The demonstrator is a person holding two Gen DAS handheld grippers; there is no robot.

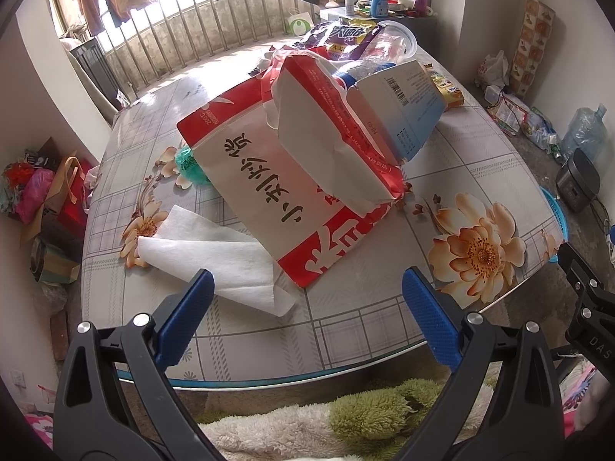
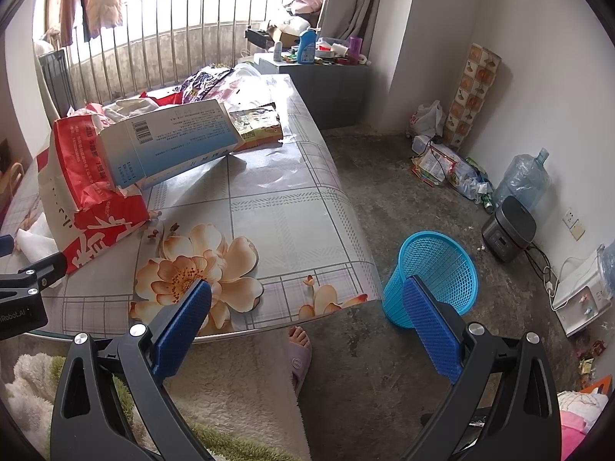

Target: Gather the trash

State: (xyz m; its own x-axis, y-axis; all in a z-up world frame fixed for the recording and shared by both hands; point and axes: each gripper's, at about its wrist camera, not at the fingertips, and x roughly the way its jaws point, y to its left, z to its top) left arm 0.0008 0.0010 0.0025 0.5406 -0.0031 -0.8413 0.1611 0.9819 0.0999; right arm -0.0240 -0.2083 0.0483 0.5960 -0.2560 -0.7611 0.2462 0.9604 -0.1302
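A red and white paper bag (image 1: pixel 269 176) lies on the flowered table (image 1: pixel 480 161), with a blue and white box (image 1: pixel 399 111) leaning on it. A white tissue (image 1: pixel 219 257) lies flat just beyond my left gripper (image 1: pixel 307 284), which is open and empty over the table's near edge. My right gripper (image 2: pixel 307 299) is open and empty, off the table's near right corner. A blue mesh trash basket (image 2: pixel 434 272) stands on the floor right of the table, behind the right finger. The bag (image 2: pixel 88 199) and box (image 2: pixel 169 146) also show in the right wrist view.
Snack wrappers (image 1: pixel 346 38), a clear plastic cup (image 1: pixel 392 42) and a green crumpled piece (image 1: pixel 188 165) lie on the table. A yellow packet (image 2: pixel 257 123) lies by the box. A rice cooker (image 2: pixel 507 230), water jug (image 2: pixel 522 176) and litter sit on the floor. A slippered foot (image 2: pixel 300 349) is below.
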